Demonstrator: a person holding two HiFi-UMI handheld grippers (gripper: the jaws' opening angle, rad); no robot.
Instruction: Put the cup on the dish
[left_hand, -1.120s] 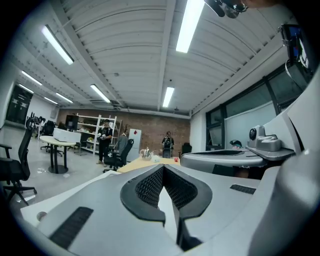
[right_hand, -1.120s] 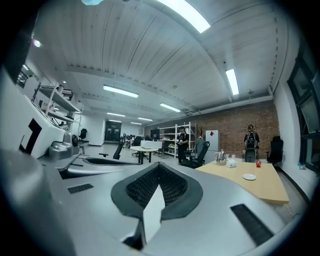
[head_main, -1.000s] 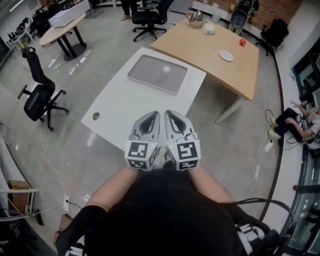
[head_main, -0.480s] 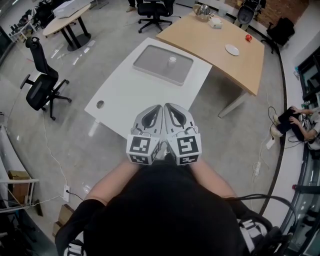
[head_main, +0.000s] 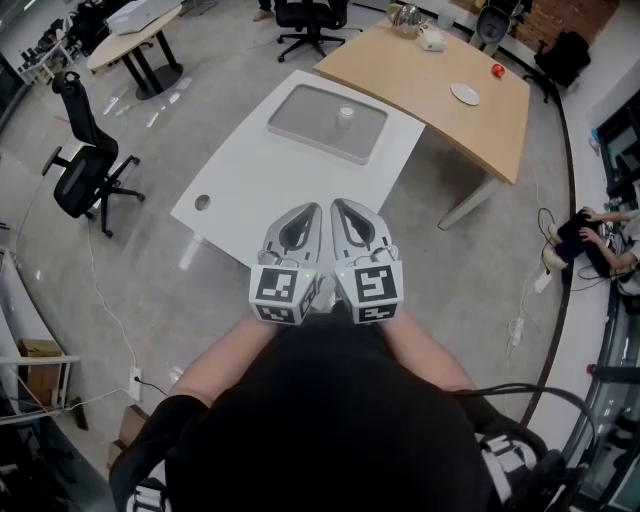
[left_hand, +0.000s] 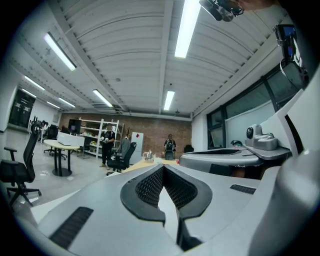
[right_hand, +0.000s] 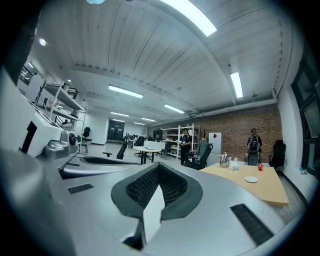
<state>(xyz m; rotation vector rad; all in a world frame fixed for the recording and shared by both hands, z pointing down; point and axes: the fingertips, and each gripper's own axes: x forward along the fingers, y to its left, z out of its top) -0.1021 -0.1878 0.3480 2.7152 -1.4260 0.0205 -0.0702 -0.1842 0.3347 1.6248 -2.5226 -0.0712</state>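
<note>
A small white cup (head_main: 345, 116) stands on a grey tray (head_main: 300, 115) on the white table (head_main: 250, 185), far ahead of me. The white dish (head_main: 464, 95) lies on the wooden table (head_main: 430, 80) beyond it, and it shows small in the right gripper view as the dish (right_hand: 251, 179). My left gripper (head_main: 303, 212) and right gripper (head_main: 343, 207) are held side by side close to my body, short of the white table's near edge. Both are shut with nothing between the jaws, as the left gripper (left_hand: 162, 166) and right gripper (right_hand: 159, 164) show in their own views.
A red ball (head_main: 498, 70), a kettle (head_main: 405, 18) and a white box sit at the wooden table's far end. A black office chair (head_main: 85, 170) stands at the left, another chair (head_main: 305, 15) behind the tables. A seated person (head_main: 600, 235) is at the right, with cables on the floor.
The tables have shifted slightly up and to the right in the head view. Both grippers stay together and shut in the same place.
</note>
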